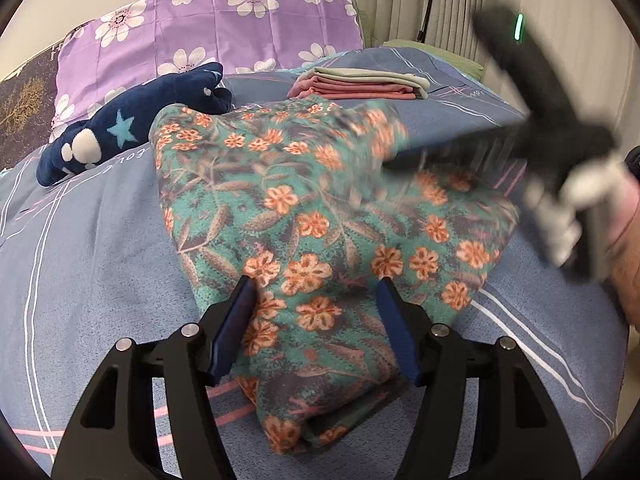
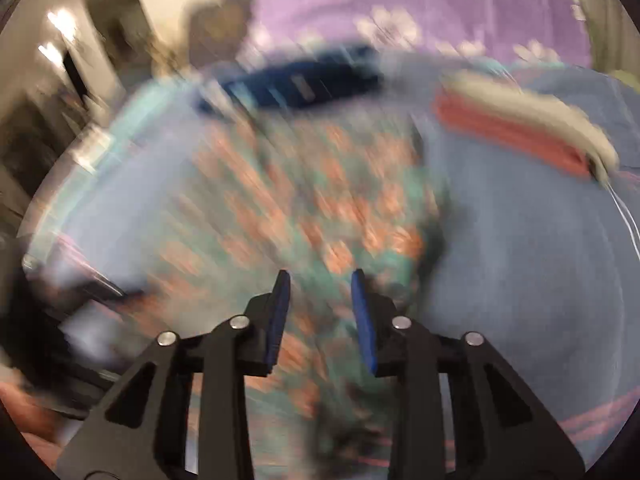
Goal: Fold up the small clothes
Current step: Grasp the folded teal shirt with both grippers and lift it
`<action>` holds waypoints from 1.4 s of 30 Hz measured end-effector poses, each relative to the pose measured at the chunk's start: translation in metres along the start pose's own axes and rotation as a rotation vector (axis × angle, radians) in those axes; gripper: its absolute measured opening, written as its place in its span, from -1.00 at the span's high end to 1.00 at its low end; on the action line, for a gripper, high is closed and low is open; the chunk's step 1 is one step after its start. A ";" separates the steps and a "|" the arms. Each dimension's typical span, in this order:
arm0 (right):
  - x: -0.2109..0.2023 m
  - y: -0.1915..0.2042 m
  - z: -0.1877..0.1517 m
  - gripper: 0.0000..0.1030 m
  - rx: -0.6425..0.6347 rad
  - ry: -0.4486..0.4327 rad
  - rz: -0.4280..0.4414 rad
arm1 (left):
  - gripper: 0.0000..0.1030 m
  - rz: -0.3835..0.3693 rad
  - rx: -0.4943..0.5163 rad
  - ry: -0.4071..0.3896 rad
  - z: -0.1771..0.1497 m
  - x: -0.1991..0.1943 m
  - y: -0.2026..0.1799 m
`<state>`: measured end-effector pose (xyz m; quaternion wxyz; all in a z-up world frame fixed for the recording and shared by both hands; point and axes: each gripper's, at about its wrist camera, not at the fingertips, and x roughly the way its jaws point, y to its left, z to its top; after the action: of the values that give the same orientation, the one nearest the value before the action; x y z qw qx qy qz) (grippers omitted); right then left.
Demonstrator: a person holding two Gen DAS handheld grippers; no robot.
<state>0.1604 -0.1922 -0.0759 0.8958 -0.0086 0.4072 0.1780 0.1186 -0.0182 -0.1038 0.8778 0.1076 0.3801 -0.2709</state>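
A bed (image 1: 100,240) covered in a blue-grey sheet with white and pink stripes fills most of both views. At the upper centre of the left wrist view, a purple pillow (image 1: 224,28) printed with white flowers leans at the head of the bed. The floral garment (image 1: 296,216), teal with orange blossoms and brown leaves, lies partly folded across the middle of the sheet, running from the centre of the frame down to its lower edge; its upper right part is blurred. A dark blue plush toy (image 1: 132,124) with a pale star lies at the left of the frame, touching the garment's upper left corner. A stack of folded clothes (image 1: 360,84), pink pieces under a pale one, rests near the pillow at the upper centre right, apart from the garment. The left claw (image 1: 316,284) sits low in the frame with its blue pads spread wide, the garment lying between them without being pinched. The right claw (image 2: 320,276), in its own heavily blurred view, has its pads parted with a narrower gap over the garment's lower right area, gripping nothing that can be made out. In the left wrist view the right claw's body shows as a dark blurred shape at the right edge, held by a hand (image 1: 624,248).
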 end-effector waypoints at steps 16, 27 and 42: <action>-0.062 0.005 -0.029 0.34 0.110 -0.042 0.022 | -0.30 0.052 0.033 -0.008 0.000 -0.007 -0.007; -0.029 -0.054 0.003 -0.23 0.224 0.047 0.157 | -0.36 -0.058 -0.228 0.050 0.025 0.005 0.079; 0.048 -0.040 0.052 -0.15 0.095 0.105 0.311 | 0.15 -0.187 -0.316 0.087 0.072 0.079 0.116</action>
<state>0.2402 -0.2068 -0.0812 0.8342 0.0876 0.4580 0.2944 0.2716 0.0184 -0.1135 0.8374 -0.0556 0.4640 -0.2836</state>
